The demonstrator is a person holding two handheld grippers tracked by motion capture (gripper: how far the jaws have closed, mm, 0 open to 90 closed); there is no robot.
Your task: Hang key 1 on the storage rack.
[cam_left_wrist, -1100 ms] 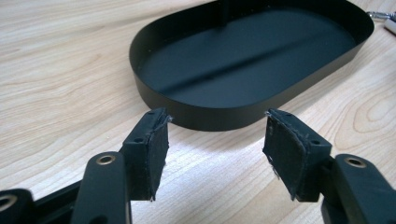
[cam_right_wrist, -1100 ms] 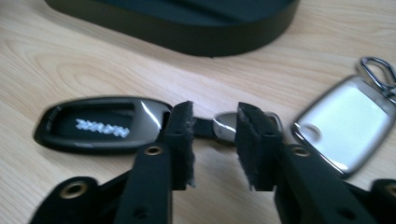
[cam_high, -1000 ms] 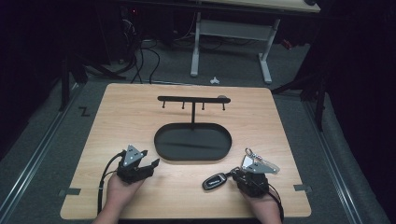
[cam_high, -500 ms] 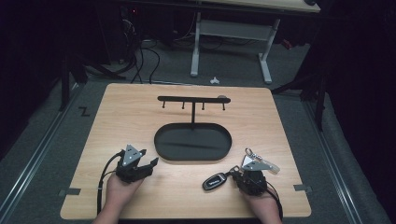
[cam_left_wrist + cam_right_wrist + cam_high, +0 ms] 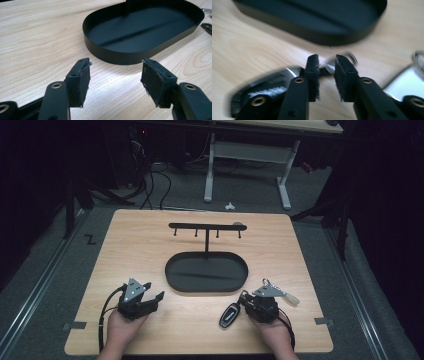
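Overhead and gripper-mounted views of a wooden table bearing a black oval tray, taken here as the landmark. From the tray's rear rim rises a thin post carrying a horizontal hook rail with four short pegs. The car key fob, dark with a pale band along its edge, lies flat on the table in front of the tray's right end, near but apart from its wall. The right gripper sits just to the right of the fob, in front of the tray's right end, held in a hand entering from the near edge. In the right gripper view the jaws stand slightly parted and have just been opening; the fob and a metal ring at its end lie beneath and between the pads, blurred, with a visible gap between pad faces, so the grip reads as released. The left gripper rests in front of the tray's left end, well apart from the fob. In the left gripper view its jaws are spread wide with bare table between the pads, facing the tray's wall.
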